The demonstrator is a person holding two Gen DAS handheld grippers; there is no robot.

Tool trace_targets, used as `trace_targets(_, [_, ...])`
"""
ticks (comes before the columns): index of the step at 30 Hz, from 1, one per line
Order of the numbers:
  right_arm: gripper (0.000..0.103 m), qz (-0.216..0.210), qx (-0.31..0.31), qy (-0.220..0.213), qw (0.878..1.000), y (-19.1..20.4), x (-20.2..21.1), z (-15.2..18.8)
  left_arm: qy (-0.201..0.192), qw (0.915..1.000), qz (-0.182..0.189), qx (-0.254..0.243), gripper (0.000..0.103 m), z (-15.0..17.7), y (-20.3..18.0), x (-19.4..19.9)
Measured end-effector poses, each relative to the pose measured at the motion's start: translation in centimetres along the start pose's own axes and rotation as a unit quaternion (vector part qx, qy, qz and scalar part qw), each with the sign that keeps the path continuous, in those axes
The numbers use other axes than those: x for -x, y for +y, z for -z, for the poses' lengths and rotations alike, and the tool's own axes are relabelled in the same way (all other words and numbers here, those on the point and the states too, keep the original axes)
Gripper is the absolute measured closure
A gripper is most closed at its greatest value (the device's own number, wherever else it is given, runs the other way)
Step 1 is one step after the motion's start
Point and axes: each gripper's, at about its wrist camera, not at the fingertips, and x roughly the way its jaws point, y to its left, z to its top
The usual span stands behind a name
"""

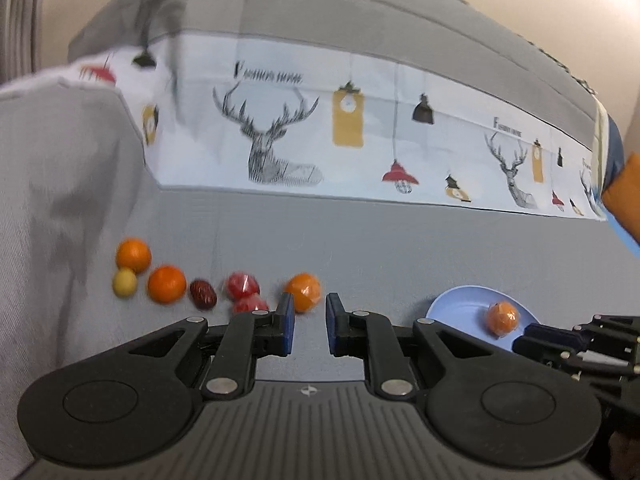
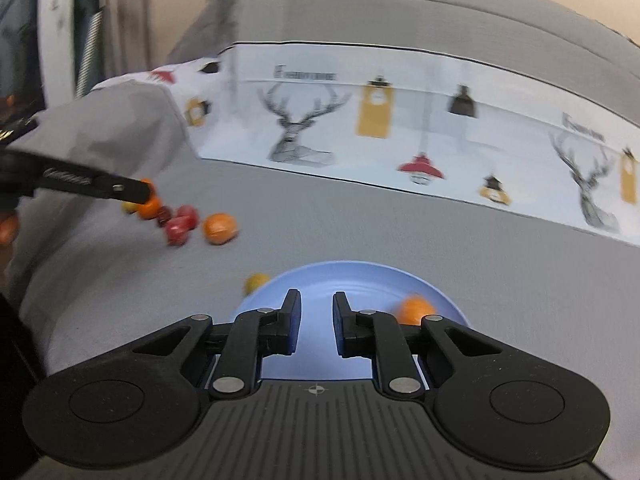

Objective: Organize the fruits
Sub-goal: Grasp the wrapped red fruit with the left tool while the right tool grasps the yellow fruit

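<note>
- Grey sofa cushion [image 1: 360, 248] carries everything, with a deer-and-lantern printed cloth [image 1: 360, 128] draped along its back edge and a grey sofa arm at the left.
- Loose fruits sit in a row near the cushion's left edge: two oranges [image 1: 133, 254], a small yellow fruit [image 1: 124, 282], a dark red date [image 1: 203, 294], red wrapped fruits [image 1: 242, 285] and a wrapped orange [image 1: 304, 290].
- Blue plate [image 2: 352, 280] lies toward the front right of the cushion, with one orange fruit [image 2: 414, 309] already in it; another small yellow fruit [image 2: 256, 282] rests just beside its left rim.
- Left tongs [image 1: 310, 320] are drawn together and empty, pointing at the wrapped orange just ahead.
- Right tongs [image 2: 317, 322] are likewise drawn together and empty, over the plate (the drop looks done).
- Step in hand, as I judge it: between one delivery and the next pick.
- Next move calls for spreading the left tongs, straddling the wrapped orange and clamping gently, since its slick wrap may slip.
</note>
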Motion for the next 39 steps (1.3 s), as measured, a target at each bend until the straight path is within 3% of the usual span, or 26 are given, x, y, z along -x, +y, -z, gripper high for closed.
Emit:
trace_targets(5, [0.083,-0.017,0.028,0.006,0.999,1.8,-1.9,-1.4,0.013,0.9995,-0.003,0.029,0.076,-0.1,0.8,-0.9])
trace_targets(10, [0.083,-0.024,0.040,0.017,0.999,2.9,-3.8,-2.2,0.020,0.9987,-0.007,0.046,0.075,-0.2,1.2,-2.0])
trace_targets(16, [0.069,-0.017,0.082,0.035,0.996,5.2,-6.4,-2.9,0.037,0.9964,-0.029,0.070,0.062,-0.2,2.1,-3.9])
trace_targets(21, [0.068,-0.001,0.131,0.059,0.990,6.7,-9.1,-2.9,0.063,0.9934,-0.053,0.080,0.059,-0.1,2.7,-5.8])
trace_targets(26, [0.069,0.012,0.189,0.080,0.979,7.8,-10.9,-2.3,0.069,0.9921,-0.055,0.090,0.054,0.0,3.3,-7.0])
trace_targets(36, [0.072,0.033,0.254,0.093,0.962,8.8,-12.4,-1.2,0.088,0.9900,-0.070,0.085,0.054,0.2,3.5,-8.9])
trace_targets(39, [0.077,0.028,0.254,0.090,0.963,8.8,-12.2,-1.1,0.087,0.9900,-0.075,0.081,0.066,0.3,3.4,-9.0])
